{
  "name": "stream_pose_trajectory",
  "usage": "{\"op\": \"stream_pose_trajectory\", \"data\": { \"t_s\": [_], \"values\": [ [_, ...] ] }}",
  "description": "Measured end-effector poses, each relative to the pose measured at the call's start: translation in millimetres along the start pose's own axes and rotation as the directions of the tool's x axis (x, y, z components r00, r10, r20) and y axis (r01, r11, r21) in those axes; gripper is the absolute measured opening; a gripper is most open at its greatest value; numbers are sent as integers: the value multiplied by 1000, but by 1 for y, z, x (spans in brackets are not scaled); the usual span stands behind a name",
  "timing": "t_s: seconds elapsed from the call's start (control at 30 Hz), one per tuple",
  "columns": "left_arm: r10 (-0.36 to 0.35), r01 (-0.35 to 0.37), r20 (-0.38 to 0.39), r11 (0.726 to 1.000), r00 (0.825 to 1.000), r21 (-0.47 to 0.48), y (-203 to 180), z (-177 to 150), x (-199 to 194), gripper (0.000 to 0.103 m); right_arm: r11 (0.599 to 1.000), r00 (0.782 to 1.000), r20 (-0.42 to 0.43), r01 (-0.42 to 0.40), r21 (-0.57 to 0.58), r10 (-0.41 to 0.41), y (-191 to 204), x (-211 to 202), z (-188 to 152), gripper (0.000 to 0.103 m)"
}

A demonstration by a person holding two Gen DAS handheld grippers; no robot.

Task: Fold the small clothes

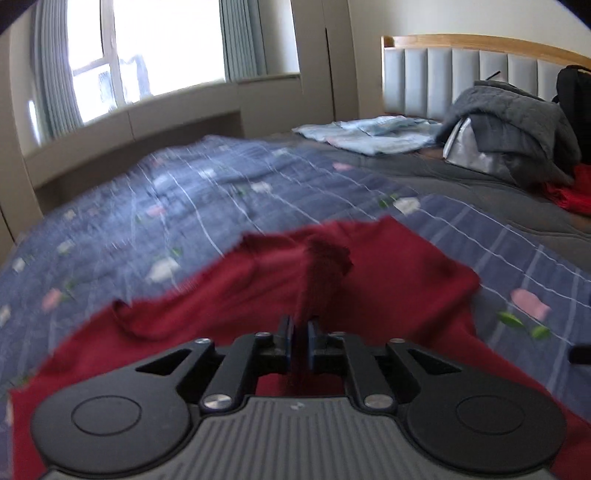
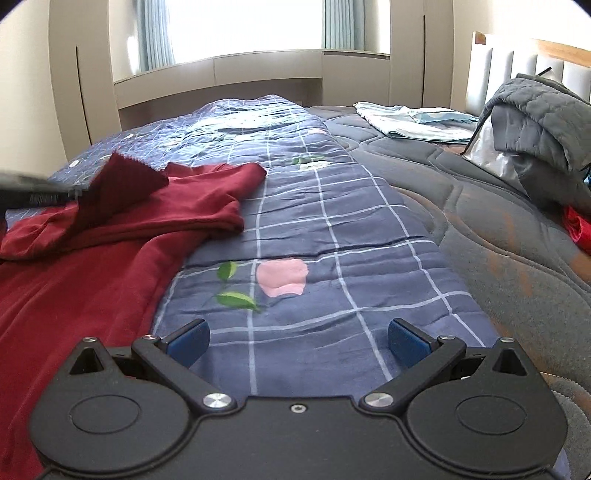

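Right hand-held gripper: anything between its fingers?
No cloth. The right hand-held gripper stands open over bare checked bedsheet; the red garment lies off to its left, per the right wrist view.

A bright window point(image 2: 243, 26) with pale blue-grey curtains point(image 2: 155, 33) fills the far wall, above a beige built-in ledge point(image 2: 218, 74). Beige wardrobe panels point(image 2: 79, 85) flank it. At the bed's right end stands a wood-framed headboard point(image 1: 480, 74) with grey padded panels, against a cream wall point(image 1: 461, 16).

Quilt point(image 1: 192, 206) motion-blurred in left view; red garment point(image 1: 388, 266) cut off at bottom edge.
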State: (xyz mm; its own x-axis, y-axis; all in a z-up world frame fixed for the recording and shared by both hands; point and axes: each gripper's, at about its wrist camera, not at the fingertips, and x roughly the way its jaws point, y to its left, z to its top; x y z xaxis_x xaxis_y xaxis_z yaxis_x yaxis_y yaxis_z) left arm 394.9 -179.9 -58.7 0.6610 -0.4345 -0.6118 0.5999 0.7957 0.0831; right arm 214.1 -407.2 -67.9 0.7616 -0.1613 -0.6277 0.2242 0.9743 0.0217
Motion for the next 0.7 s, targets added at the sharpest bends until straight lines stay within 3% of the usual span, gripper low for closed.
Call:
{"op": "stream_pose_trajectory", "data": {
  "t_s": [0.03, 0.07, 0.13, 0.2, 0.3, 0.47, 0.6, 0.7],
  "values": [
    [-20, 20, -6, 1000, 1000, -19, 1, -3, -4, 29, 1000, 1000, 6, -3, 2, 3, 0, 0, 1, 103],
    [-37, 37, -16, 999, 999, -38, 4, -2, -12, 55, 1000, 1000, 12, -6, 4, 6, 0, 1, 2, 103],
    [-61, 59, -18, 994, 998, -93, 12, -5, -23, 75, 1000, 1000, 23, -18, 11, 18, 1, 1, 7, 103],
    [-69, 66, -22, 989, 997, -131, 19, -5, -37, 75, 999, 998, 38, -46, 25, 45, 2, 2, 12, 103],
    [-40, 31, -37, 977, 999, -209, 34, -9, -56, 84, 990, 990, 55, -129, 48, 126, 7, 9, 24, 103],
    [112, -118, -37, 945, 993, -304, 77, -21, -96, 100, 956, 954, 76, -293, 20, 290, 37, 33, 55, 102],
    [282, -288, -68, 893, 957, -347, 118, -36, -123, 103, 940, 932, 120, -336, -65, 342, 71, 57, 82, 102],
    [382, -396, -115, 837, 917, -377, 152, -50, -134, 103, 931, 928, 86, -359, -60, 363, 88, 87, 99, 87]
  ]
}}
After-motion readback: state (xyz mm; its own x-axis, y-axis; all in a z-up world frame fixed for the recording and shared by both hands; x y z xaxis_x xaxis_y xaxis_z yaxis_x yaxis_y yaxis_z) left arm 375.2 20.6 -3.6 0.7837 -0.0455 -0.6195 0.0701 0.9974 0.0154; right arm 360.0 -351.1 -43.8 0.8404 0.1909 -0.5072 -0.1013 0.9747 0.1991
